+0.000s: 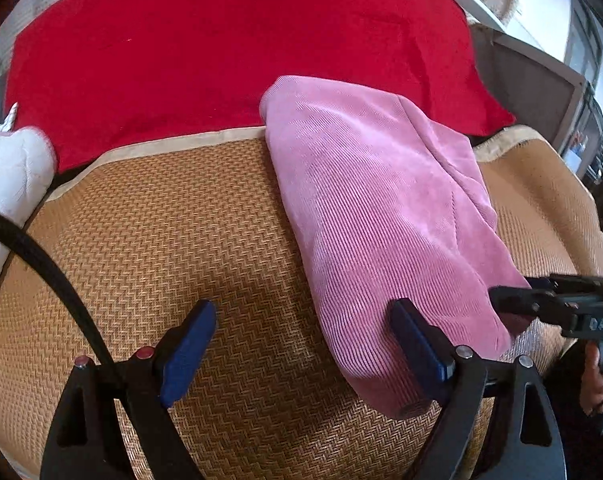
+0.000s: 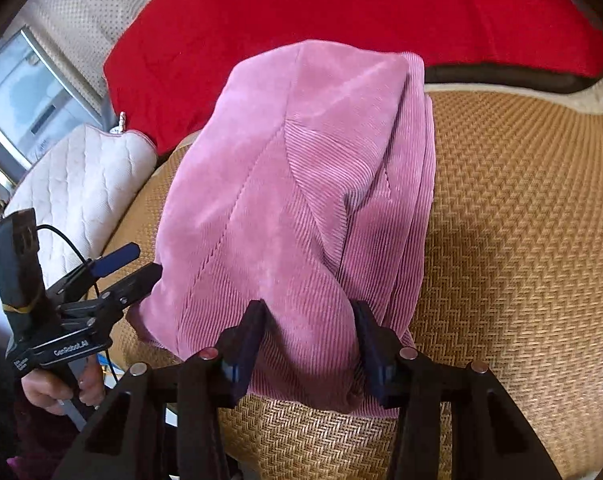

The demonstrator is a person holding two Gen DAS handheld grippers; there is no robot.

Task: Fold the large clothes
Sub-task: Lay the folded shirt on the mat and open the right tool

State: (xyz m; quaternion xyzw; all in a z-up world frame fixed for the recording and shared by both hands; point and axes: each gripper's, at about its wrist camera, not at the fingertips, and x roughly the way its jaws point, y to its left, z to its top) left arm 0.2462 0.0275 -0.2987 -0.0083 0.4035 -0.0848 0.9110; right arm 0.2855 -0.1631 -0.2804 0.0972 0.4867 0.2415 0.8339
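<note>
2 claws sat open: left claw (image 1: 301,344) beside pink corduroy garment (image 1: 381,216), right claw (image 2: 309,320) straddling its near edge; pinch all layers evenly.

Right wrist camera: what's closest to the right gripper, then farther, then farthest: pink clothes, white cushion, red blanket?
1. Pink corduroy garment, bunched between the right gripper fingers.
2. White quilted cushion, off left.
3. Red blanket, at the back.

Folded garment on the mat

The garment (image 2: 293,208) lay on the woven mat (image 2: 521,220), reaching its far edge; a blanket (image 2: 341,8) lay behind, a quilted cushion (image 2: 81,184) beside the mat's left edge.
</note>
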